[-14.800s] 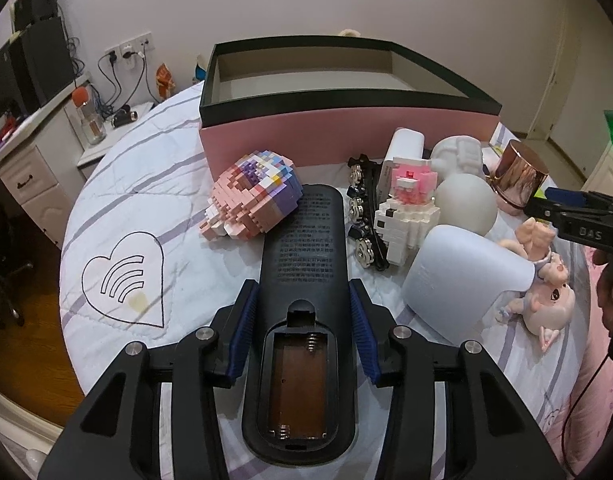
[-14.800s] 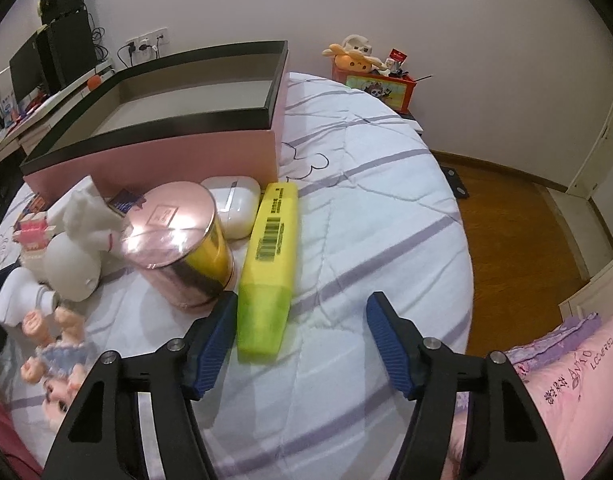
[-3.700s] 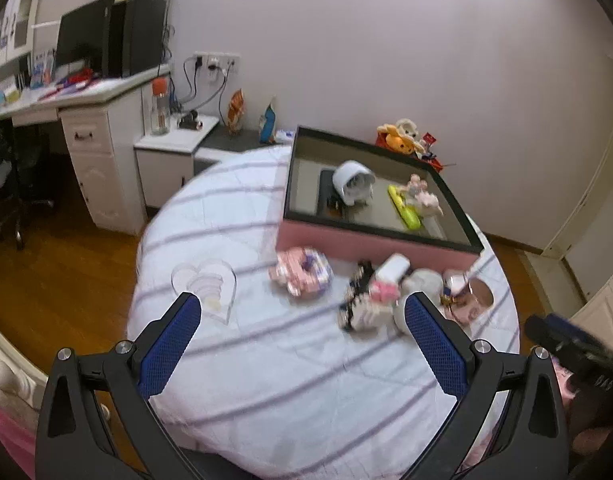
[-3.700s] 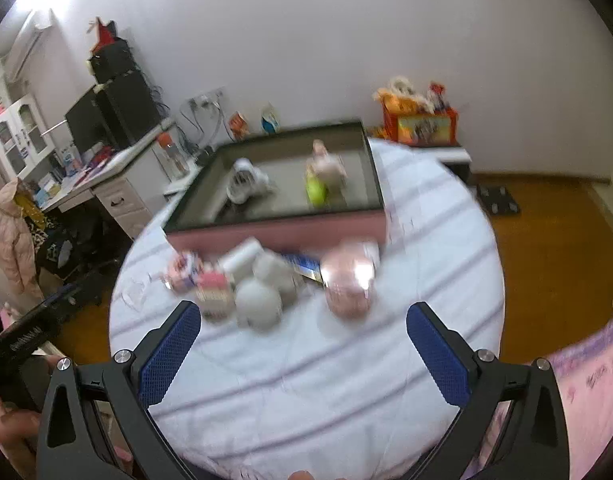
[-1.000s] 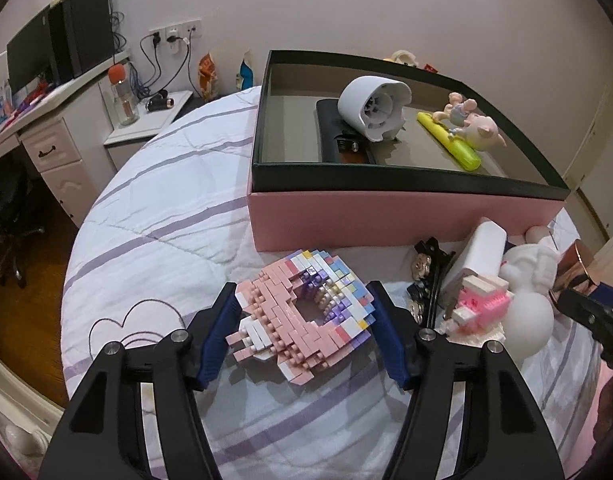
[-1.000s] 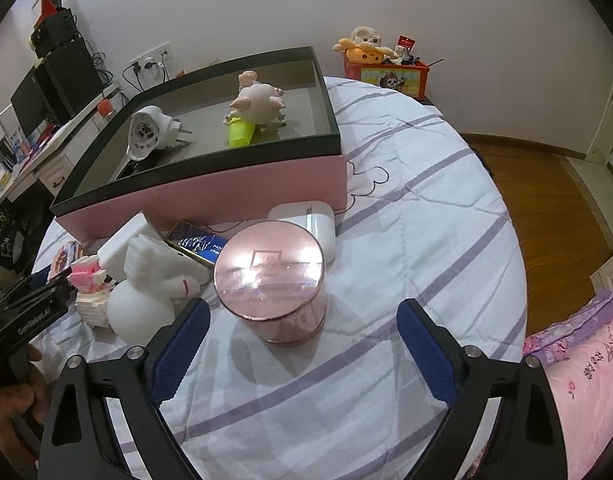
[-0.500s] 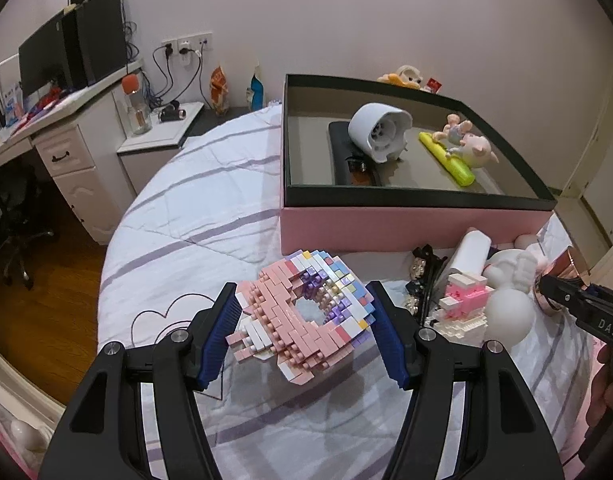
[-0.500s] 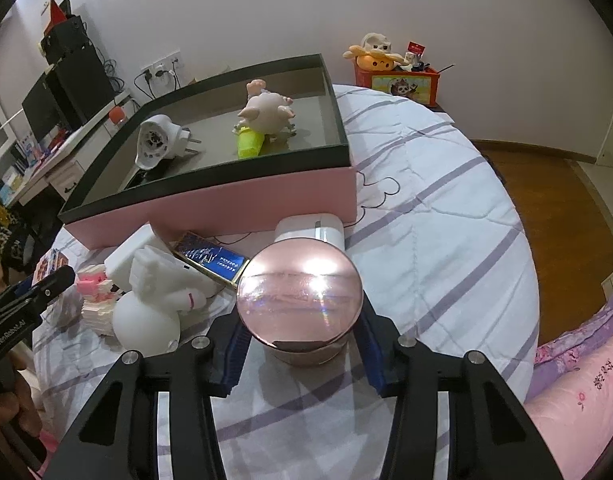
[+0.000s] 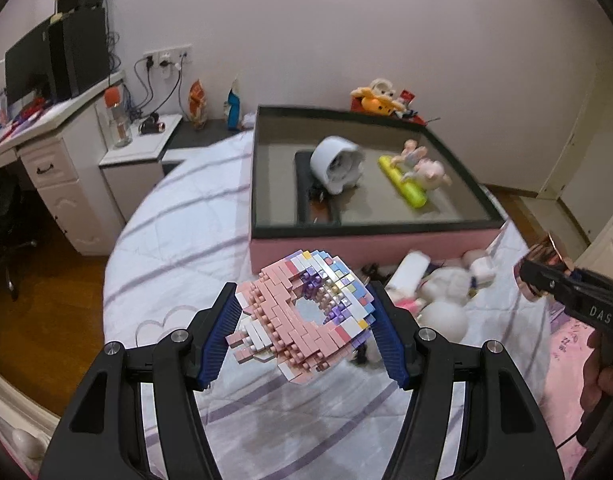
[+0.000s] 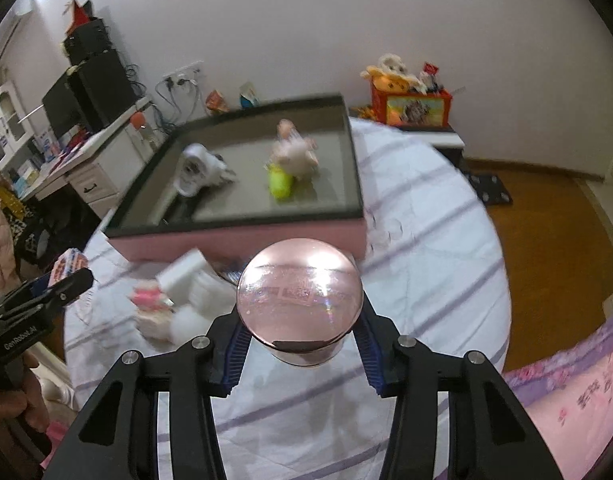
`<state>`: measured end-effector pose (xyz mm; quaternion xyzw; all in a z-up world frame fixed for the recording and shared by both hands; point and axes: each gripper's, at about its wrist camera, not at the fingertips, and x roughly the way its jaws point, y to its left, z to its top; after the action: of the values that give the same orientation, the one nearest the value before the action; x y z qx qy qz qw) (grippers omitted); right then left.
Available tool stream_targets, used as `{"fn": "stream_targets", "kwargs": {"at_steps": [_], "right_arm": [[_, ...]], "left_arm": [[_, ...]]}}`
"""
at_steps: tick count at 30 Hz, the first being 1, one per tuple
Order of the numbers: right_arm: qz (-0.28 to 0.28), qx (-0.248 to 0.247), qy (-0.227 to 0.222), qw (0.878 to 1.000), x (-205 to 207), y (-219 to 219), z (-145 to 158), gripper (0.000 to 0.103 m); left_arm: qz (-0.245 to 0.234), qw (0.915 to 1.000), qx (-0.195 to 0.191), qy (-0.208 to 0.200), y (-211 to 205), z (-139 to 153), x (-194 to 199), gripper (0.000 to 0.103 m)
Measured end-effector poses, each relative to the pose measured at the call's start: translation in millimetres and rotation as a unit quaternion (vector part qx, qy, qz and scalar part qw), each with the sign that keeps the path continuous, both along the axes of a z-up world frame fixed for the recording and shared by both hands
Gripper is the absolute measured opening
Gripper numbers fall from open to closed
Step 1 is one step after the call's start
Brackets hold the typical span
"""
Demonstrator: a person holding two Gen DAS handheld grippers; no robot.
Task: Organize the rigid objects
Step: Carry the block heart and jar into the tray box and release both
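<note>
left wrist view: we are holding the brick toy (image 9: 306, 320) in the left claw (image 9: 306, 336), both blue pads pressing its sides, clear of the bed (image 9: 178, 248). the box (image 9: 370, 246) is lying straight ahead and lower, its long side running across our path, so the toy is needing to travel forward over the near pink wall. inside it we are seeing a white plug (image 9: 336, 164), a yellow marker (image 9: 402, 184) and a doll (image 9: 424, 166). a second ago the toy was sitting on the bed; now it is hanging above it.

right wrist view: we are gripping the pink tin (image 10: 300, 300) in the right claw (image 10: 300, 346), pads narrowed onto its sides. the box (image 10: 242, 238) is lying ahead, slightly left. the right hand is looking about as near to it as the left. a second ago this claw was standing wide around the tin; now the tin is lifted.
</note>
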<state>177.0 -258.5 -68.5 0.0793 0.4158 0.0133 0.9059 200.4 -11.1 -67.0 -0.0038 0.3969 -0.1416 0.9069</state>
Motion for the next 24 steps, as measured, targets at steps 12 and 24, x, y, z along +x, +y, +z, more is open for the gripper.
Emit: {"fn": "stream_targets", "kwargs": {"at_steps": [12, 24], "right_arm": [[0.056, -0.021, -0.051, 0.997, 64, 27, 75, 0.049], [0.069, -0.024, 0.021, 0.997, 119, 33, 29, 0.049]], "left_arm": [[-0.028, 0.9985, -0.017, -0.044, -29, 58, 51, 0.064], [-0.025, 0.9997, -0.005, 0.001, -60, 23, 104, 0.064]]}}
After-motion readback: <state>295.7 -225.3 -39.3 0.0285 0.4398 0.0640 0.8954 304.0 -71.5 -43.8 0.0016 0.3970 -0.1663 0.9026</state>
